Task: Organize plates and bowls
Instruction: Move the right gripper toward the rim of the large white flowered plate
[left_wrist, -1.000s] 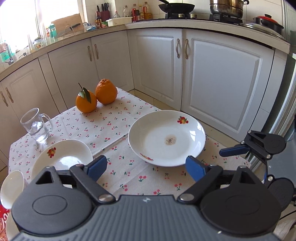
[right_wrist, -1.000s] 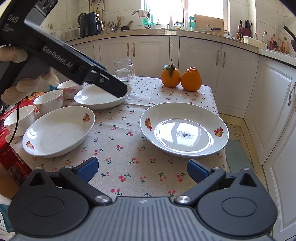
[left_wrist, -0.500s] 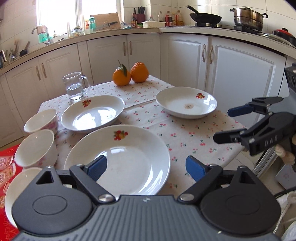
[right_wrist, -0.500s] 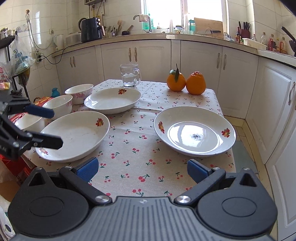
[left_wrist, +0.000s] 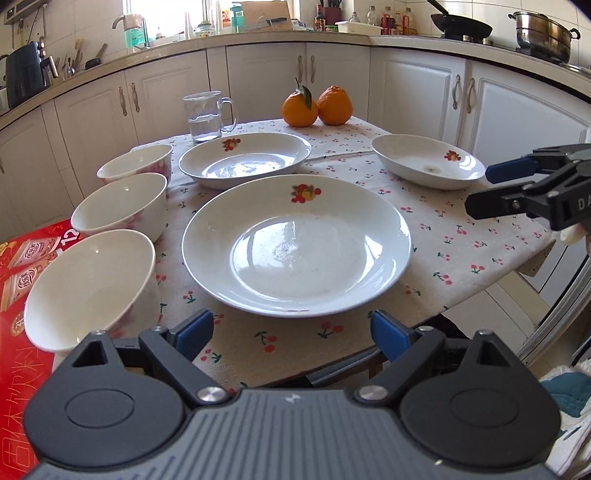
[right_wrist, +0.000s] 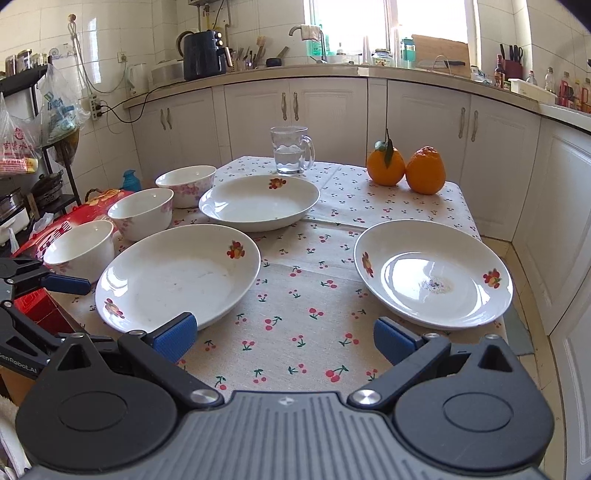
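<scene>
Left wrist view, change: the left gripper (left_wrist: 291, 332) is swinging away from the far plate (left_wrist: 428, 160), which it faced a second ago, and is now settling low in front of the near plate (left_wrist: 295, 243).
Left wrist view, meaning: judging by this, the near plate is being chosen as the first piece to gather; nothing is stacked yet.
Left wrist view, jaws: they are standing released and wide, with nothing between the pads.
Left wrist view, plate and jaws: the near plate is lying flat on the desk (left_wrist: 461, 243) just ahead of the jaws, roughly centred between them, its front rim near the tips but not touching.
Left wrist view, bowls: three bowls (left_wrist: 122, 206) are sitting in a row along the left edge, beside the near plate.
Right wrist view, change: the right gripper (right_wrist: 284, 339) is barely shifting, and the left gripper is now showing only at the left border.
Right wrist view, jaws: they are also standing released and empty.
Right wrist view, plates and jaws: the far plate is lying ahead and to the right of the jaws, the near plate ahead left with its rim just behind the left pad, and the middle plate (right_wrist: 258, 201) is sitting well beyond.
</scene>
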